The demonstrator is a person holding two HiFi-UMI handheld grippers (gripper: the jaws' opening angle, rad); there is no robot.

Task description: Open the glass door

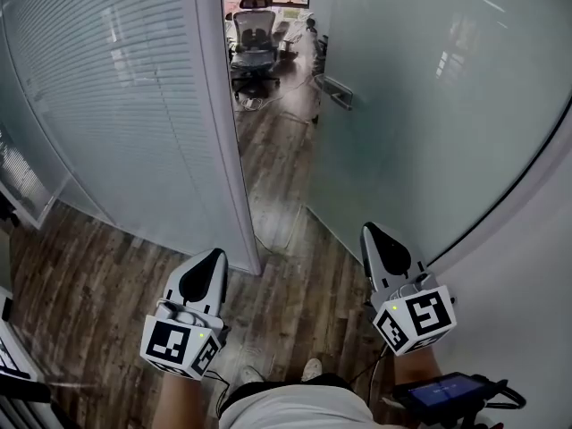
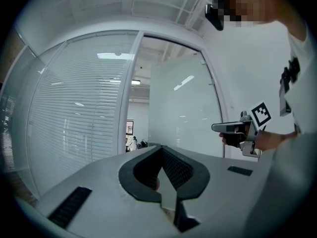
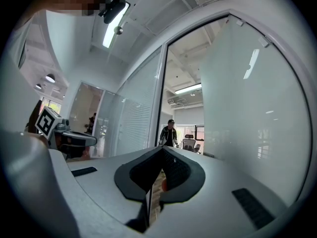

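Observation:
The frosted glass door (image 1: pixel 420 123) stands swung open at the right, its metal handle (image 1: pixel 338 90) on the edge facing the doorway. The white door frame post (image 1: pixel 219 123) is left of the gap. My left gripper (image 1: pixel 214 256) is shut and empty, low in the head view, pointing at the base of the post. My right gripper (image 1: pixel 369 231) is shut and empty, pointing at the foot of the door, apart from it. From the left gripper (image 2: pixel 161 148) the door (image 2: pixel 178 113) is ahead. The right gripper (image 3: pixel 162 148) faces the open gap beside the door (image 3: pixel 247 108).
A frosted glass wall with blinds (image 1: pixel 116 105) fills the left. Beyond the doorway stand an office chair (image 1: pixel 255 38) and a person (image 3: pixel 170 133). A white wall (image 1: pixel 527 266) runs along the right. Dark wood floor (image 1: pixel 98 284) lies underfoot. A small screen device (image 1: pixel 442 391) hangs at the waist.

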